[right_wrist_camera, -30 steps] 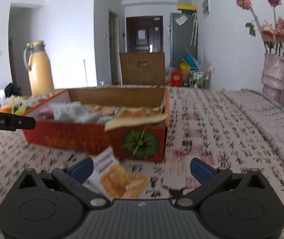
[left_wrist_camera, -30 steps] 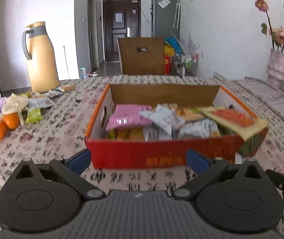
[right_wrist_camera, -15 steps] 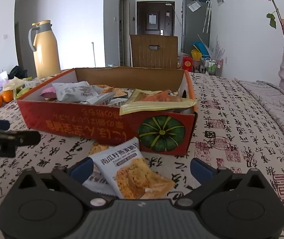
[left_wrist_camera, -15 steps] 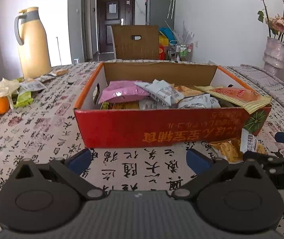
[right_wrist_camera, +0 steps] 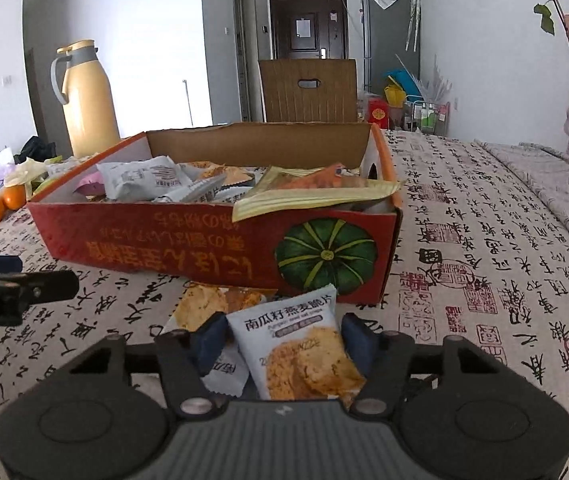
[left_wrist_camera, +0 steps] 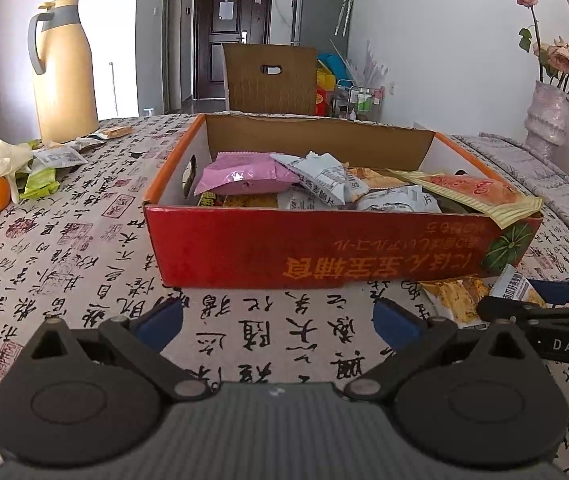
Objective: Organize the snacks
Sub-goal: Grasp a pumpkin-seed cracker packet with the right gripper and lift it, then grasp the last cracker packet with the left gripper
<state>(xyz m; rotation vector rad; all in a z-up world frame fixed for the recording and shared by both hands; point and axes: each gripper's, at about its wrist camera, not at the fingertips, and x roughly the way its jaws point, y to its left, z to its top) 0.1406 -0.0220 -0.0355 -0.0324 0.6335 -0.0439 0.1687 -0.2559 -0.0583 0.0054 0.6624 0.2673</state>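
Here the right hand-held gripper [right_wrist_camera: 282, 338] clamps a snack packet [right_wrist_camera: 298, 354]; left hand-held gripper [left_wrist_camera: 278, 318] gapes wide.

- Both views bright, even daylight, colours clean
- Left view: white wall [left_wrist_camera: 436, 52] washed pale, close to blown out
- Soft glare spot shining on the pink pack [left_wrist_camera: 244, 176] inside the box [left_wrist_camera: 324, 248]
- Box throws only a thin, soft shadow onto the cloth [left_wrist_camera: 84, 240] at its base
- Right view: doorway [right_wrist_camera: 308, 24] far back sits darker than the room
- Fisheye bending hard, walls and door frames bowing, black corners vignetting both frames
- Flowers [left_wrist_camera: 556, 52] at the rim stretched and slightly soft
- Centre sharp, box print readable, no motion blur
- Gripper body at the bottom dark, little detail
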